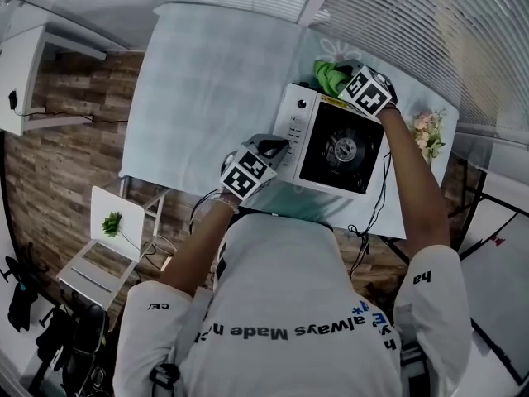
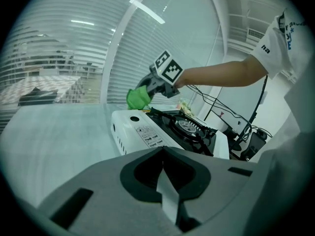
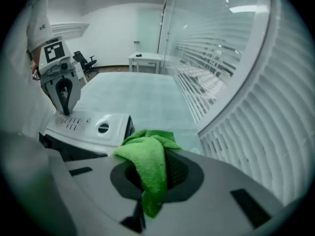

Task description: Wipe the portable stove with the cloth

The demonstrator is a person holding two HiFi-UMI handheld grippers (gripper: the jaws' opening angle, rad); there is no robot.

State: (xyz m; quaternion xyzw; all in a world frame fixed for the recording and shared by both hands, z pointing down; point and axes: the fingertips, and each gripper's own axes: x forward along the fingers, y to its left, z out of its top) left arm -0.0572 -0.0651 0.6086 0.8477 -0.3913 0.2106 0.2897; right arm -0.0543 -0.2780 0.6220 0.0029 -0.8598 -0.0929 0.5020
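Portable stove (image 1: 339, 151) sits by the desk's (image 1: 207, 81) near edge, toward the right corner, its black burner top bare and open to a wipe. At its left end the left gripper (image 1: 273, 149) rests against the white control panel, jaws clenched on nothing, apparently to brace the stove so it won't slide. At the far edge of the stove the right gripper (image 1: 351, 79) has its jaws clamped on the bunched green cloth (image 3: 147, 161), which hangs free ahead of them, ready to drag across the top.
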